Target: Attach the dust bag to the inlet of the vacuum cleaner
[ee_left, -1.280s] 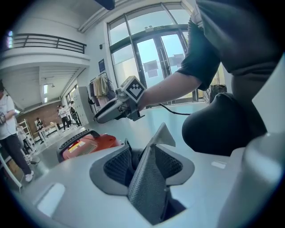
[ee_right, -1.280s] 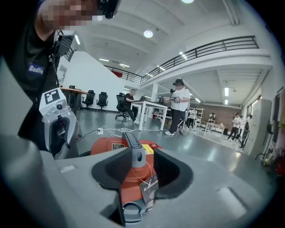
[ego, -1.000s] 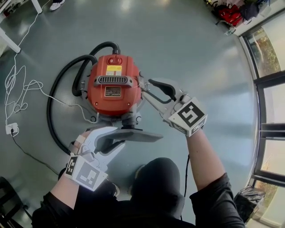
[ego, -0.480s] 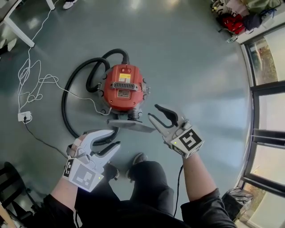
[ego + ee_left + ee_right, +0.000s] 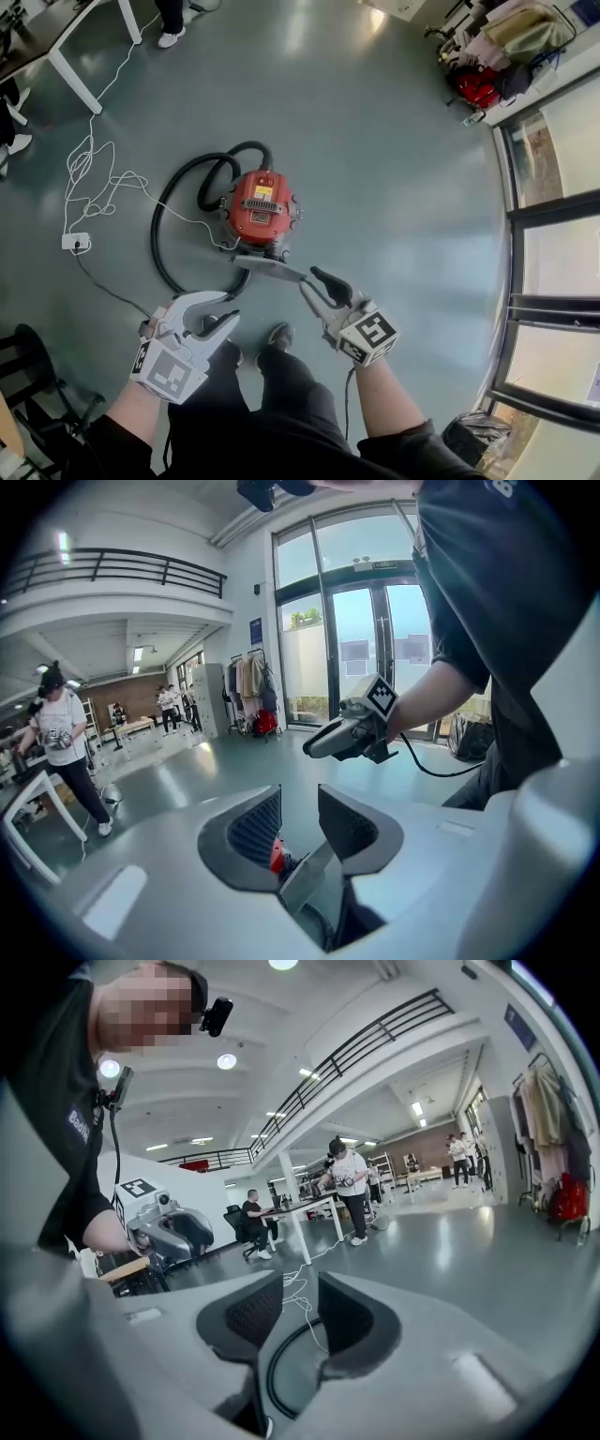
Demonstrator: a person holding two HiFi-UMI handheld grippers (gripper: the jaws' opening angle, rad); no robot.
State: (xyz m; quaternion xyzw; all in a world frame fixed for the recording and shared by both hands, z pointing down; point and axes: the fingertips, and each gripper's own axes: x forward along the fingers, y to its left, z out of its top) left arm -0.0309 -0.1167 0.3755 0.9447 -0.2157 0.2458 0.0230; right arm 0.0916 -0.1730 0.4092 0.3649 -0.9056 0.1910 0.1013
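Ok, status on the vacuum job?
Left hand-held gripper, right hand-held gripper: empty, jaws apart, just been closing. Vacuum cleaner on floor, clear of both; grey flat piece at its front. Hose, cable loop beside it.

The round red vacuum cleaner (image 5: 260,208) stands on the floor (image 5: 403,178), its black hose (image 5: 165,234) looped leftward and a flat grey sheet (image 5: 272,270) against its near edge.

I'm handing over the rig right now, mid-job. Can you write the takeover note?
Left tongs: empty, jaws apart, just been closing.
Right tongs: same, empty.
Both are held up, off the red vacuum cleaner on the floor.
A flat grey piece, possibly the dust bag, lies at its front.
Done: unclear whether it sits on the inlet.
To do: check, and press it home if loose.
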